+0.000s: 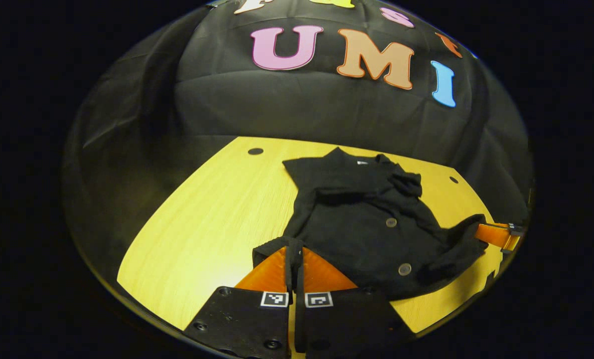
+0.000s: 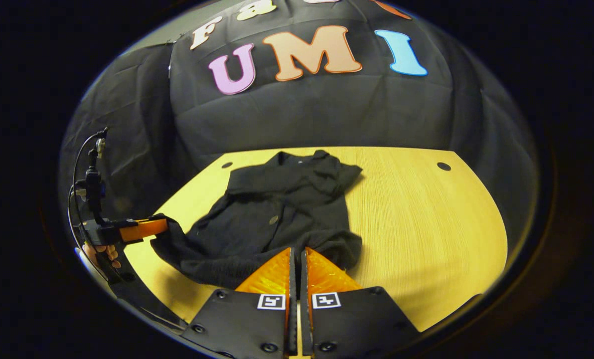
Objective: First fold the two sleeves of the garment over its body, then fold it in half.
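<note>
Tabletop: jaws pinch garment hem.

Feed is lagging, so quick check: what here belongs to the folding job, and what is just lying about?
Job:
- black buttoned knit garment
- left tongs, shut on its hem
- right tongs, shut on its hem

Just there:
- yellow wooden table
- dark round holes in the tabletop

Matt knitted-looking cloth garment lies on a smooth wood-grain table.
</note>
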{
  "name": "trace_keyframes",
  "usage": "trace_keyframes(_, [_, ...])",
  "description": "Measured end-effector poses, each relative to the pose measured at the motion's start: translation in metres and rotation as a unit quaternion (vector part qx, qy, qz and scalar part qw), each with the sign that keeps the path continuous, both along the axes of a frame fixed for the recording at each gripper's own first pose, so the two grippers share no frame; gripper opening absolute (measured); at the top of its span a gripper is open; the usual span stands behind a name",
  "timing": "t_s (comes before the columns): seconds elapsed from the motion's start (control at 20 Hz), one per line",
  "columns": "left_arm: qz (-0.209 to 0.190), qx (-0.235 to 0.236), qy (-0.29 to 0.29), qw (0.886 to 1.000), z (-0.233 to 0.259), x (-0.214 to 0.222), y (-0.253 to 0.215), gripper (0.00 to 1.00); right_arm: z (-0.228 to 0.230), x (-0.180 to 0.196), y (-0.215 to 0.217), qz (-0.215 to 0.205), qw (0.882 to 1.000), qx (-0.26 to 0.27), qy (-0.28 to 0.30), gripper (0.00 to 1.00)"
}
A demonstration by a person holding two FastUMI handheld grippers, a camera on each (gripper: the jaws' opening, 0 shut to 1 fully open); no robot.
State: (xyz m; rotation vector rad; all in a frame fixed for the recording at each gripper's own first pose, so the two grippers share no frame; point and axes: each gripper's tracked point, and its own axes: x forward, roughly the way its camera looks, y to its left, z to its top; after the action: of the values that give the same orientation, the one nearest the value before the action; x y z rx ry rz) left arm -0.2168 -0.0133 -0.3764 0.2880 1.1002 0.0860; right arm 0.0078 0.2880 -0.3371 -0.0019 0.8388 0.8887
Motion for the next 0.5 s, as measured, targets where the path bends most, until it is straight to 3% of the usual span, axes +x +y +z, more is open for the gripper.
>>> trace_keyframes(0.2, [-0.006, 0.019, -0.019, 1.0, -0.026, 0.075, -0.01, 0.0, 0.008, 0.075, 0.042, -0.009, 1.0, 0.02, 0.011, 0.02])
trace_keyframes(0.5, [0.035, 0.047, -0.027, 0.998, -0.084, 0.154, -0.001, 0.0, -0.003, 0.175, 0.105, -0.049, 0.994, 0.062, 0.071, 0.05])
